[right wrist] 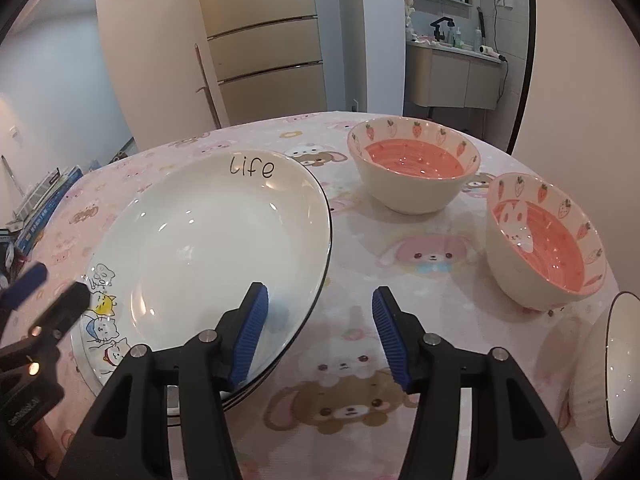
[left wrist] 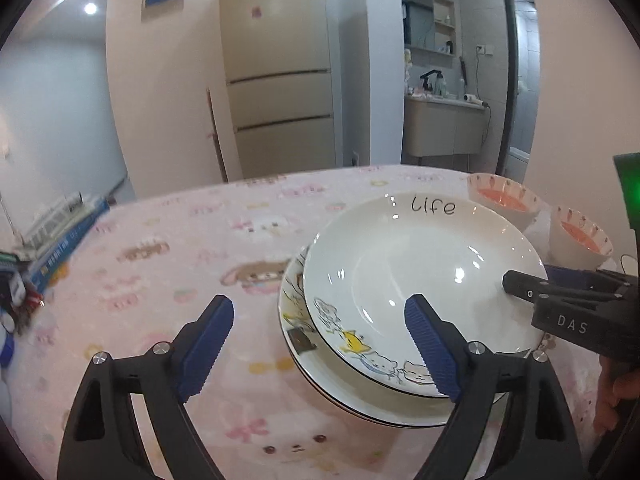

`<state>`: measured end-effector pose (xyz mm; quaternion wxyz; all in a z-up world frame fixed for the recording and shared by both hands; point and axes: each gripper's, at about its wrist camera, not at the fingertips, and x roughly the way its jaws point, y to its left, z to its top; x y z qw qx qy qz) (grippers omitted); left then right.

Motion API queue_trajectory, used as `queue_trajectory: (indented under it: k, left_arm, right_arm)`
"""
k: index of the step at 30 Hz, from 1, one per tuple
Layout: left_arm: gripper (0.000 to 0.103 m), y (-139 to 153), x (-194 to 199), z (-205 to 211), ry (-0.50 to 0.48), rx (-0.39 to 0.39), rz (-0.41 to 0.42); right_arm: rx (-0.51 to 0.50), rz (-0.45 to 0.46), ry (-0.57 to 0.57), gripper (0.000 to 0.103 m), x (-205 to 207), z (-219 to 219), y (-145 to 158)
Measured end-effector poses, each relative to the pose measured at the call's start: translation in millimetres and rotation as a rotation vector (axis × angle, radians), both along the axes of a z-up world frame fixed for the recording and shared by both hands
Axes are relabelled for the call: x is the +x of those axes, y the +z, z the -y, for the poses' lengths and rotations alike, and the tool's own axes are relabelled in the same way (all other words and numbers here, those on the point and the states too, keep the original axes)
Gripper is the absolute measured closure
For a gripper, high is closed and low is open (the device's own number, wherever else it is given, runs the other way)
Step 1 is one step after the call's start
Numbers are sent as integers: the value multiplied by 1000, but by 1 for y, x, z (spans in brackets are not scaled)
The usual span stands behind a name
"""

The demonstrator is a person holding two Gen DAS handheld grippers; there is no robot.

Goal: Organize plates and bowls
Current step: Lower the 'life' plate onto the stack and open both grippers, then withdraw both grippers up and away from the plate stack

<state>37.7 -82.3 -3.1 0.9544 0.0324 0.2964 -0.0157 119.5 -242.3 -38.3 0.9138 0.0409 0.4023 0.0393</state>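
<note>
A white deep plate marked "Life" with cartoon cats (left wrist: 412, 280) (right wrist: 208, 248) lies on top of a stack of plates (left wrist: 360, 400) on the pink tablecloth. My left gripper (left wrist: 320, 348) is open and empty, at the stack's near left edge, one finger over the rim. My right gripper (right wrist: 318, 332) is open, straddling the top plate's right rim; in the left wrist view it (left wrist: 520, 284) reaches in from the right. Two pink strawberry bowls (right wrist: 414, 164) (right wrist: 548, 240) stand to the right of the stack, also seen in the left wrist view (left wrist: 502, 200) (left wrist: 580, 240).
The round table (left wrist: 168, 264) has a cartoon-print pink cloth. Another white dish rim (right wrist: 622, 364) shows at the far right edge. Boxes and clutter (left wrist: 52, 240) lie off the table's left side. A fridge and a washbasin stand behind.
</note>
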Motion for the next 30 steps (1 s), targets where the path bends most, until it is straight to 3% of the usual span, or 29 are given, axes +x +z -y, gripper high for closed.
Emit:
queue_trajectory:
  k: [9, 19, 26, 28, 30]
  left_arm:
    - [14, 1, 0, -24, 36, -23, -18]
    - [14, -15, 19, -41, 49, -60, -132]
    - [14, -25, 25, -39, 19, -88, -181]
    - [14, -25, 25, -39, 22, -94, -186]
    - [14, -25, 25, -39, 25, -85, -183]
  right_arm:
    - [-33, -4, 4, 51, 1, -4, 3]
    - [-70, -24, 35, 51, 9, -11, 5]
    - [-16, 16, 3, 51, 14, -7, 12]
    - [-27, 24, 7, 73, 19, -9, 13]
    - [-25, 10, 21, 80, 24, -11, 12]
